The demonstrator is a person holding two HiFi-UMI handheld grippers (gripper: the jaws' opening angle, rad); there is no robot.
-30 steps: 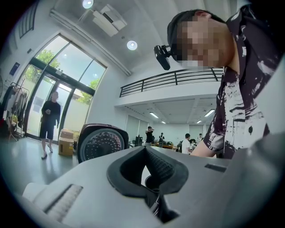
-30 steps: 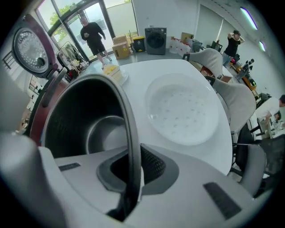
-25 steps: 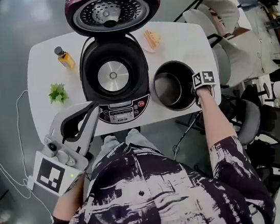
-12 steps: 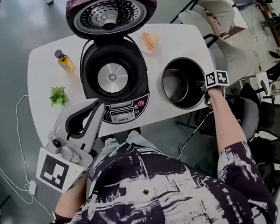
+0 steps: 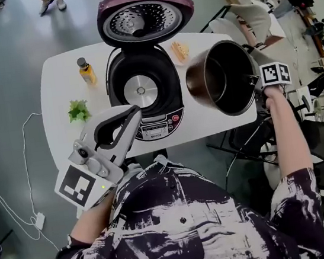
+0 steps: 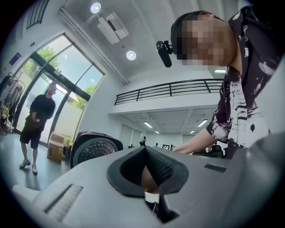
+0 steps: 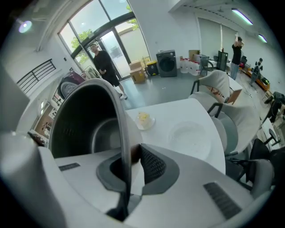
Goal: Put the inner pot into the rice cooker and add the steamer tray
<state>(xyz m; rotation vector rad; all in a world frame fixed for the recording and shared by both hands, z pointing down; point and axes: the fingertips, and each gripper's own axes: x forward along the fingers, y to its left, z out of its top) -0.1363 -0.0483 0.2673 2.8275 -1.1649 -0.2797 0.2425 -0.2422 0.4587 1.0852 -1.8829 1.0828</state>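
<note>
Steel pot rim (image 7: 119,129) in right claw (image 7: 130,161); head view hides grip.

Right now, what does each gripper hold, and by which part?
The right gripper holds the dark round metal inner pot by its rim, jaws shut on the wall. The left gripper holds nothing.

- Rice cooker (image 5: 144,89) sits mid-table (image 5: 60,128), with its open lid (image 5: 145,19) standing behind the body.
- Bottle (image 5: 86,70) is on the table left of the cooker, with greens (image 5: 78,110) just in front of it.
- Small dish (image 5: 179,50) is at the cooker's right rear.
- Inner pot (image 5: 221,79) is right of the cooker, above the table and tilted. Right gripper (image 5: 259,85) is on its right rim.
- Left gripper (image 5: 131,113) is front-left of the cooker.
</note>
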